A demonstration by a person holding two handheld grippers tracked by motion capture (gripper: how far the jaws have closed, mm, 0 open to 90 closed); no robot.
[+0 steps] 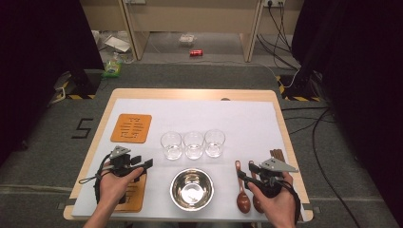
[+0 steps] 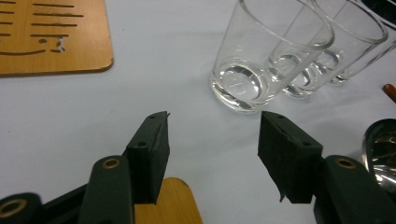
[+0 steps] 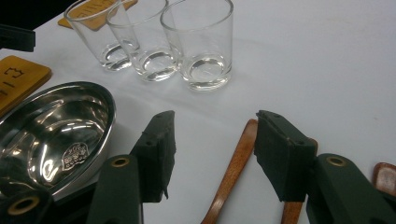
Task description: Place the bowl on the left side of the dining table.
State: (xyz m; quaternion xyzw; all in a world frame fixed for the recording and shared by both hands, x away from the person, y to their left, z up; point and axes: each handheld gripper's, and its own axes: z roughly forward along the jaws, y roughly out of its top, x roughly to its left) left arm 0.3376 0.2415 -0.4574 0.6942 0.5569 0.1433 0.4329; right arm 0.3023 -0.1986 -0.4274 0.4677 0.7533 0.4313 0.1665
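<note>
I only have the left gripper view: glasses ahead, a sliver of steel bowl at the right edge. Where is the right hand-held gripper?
Observer: The right hand-held gripper is open, jaws either side of a wooden spoon's handle, right of the bowl.
Operator: One spoon only?
Observer: Two wooden spoons lie side by side there.
Operator: Anything in the bowl?
Observer: No, the right gripper view shows it empty.
</note>
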